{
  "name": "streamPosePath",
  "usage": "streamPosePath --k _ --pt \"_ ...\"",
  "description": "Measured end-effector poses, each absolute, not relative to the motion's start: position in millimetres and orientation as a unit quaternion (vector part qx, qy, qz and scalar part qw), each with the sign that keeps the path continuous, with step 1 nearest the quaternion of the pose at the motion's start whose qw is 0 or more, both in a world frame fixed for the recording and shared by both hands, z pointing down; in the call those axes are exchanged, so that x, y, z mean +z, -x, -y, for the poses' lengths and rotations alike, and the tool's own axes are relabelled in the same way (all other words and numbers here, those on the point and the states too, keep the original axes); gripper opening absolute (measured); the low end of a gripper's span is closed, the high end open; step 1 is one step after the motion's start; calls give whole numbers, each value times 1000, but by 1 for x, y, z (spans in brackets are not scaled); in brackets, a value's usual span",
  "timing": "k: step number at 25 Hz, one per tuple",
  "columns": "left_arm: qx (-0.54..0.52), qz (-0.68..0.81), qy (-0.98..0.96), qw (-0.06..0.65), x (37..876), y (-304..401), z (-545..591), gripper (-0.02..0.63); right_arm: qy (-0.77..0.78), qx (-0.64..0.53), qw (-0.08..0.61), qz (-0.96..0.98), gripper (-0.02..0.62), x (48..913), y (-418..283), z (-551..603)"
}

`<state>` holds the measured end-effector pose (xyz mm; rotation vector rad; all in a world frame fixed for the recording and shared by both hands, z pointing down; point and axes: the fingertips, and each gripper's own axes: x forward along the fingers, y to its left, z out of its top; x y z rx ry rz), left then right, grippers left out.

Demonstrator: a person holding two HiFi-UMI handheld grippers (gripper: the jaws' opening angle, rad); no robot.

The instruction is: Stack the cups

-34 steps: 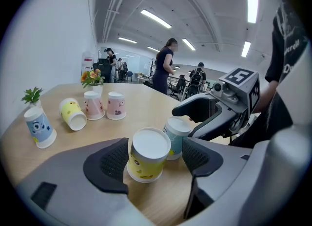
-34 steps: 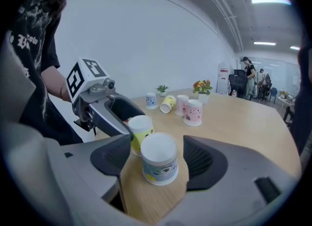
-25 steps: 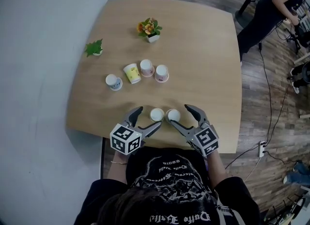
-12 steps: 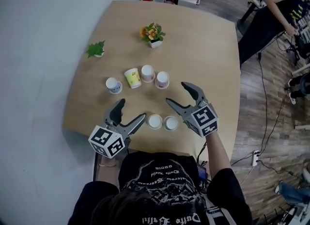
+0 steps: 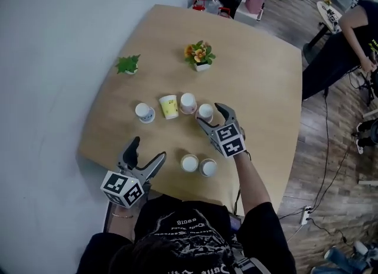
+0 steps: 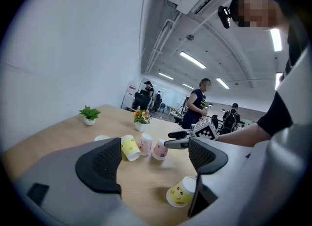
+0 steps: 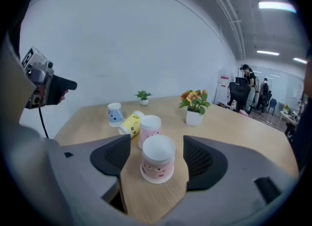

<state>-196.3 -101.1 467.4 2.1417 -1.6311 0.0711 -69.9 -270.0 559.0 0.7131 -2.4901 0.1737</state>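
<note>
An upturned pink cup stands between the pads of my right gripper; the jaws are open and stand clear of its sides. In the head view this cup is the right end of a row with another pink cup, a yellow cup lying on its side and a blue-printed cup. Two more cups rest near the front edge. My left gripper is open and empty at the front left, with a yellow cup lying by its right jaw.
A small green plant and a pot of orange flowers stand further back on the wooden table. The table's front edge runs just behind the two near cups. A person stands at the far right on the wooden floor.
My right gripper has moved forward from the two front cups to the right-hand pink cup and now straddles it. My left gripper has drawn back towards the front left edge.
</note>
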Motion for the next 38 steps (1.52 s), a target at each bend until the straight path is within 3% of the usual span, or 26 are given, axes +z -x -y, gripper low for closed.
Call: streamPosePath --k 7,10,23,38 --pt "43 605 -760 234 477 203 92 442 -244 79 291 922 350 589 79 280" --pt "48 601 -761 238 481 197 90 442 -251 74 294 919 272 592 77 283" --pt "41 587 -774 235 477 181 86 441 -249 45 287 924 264 559 67 266" --pt "16 575 -782 242 483 163 73 440 -311 46 280 907 264 530 -11 210"
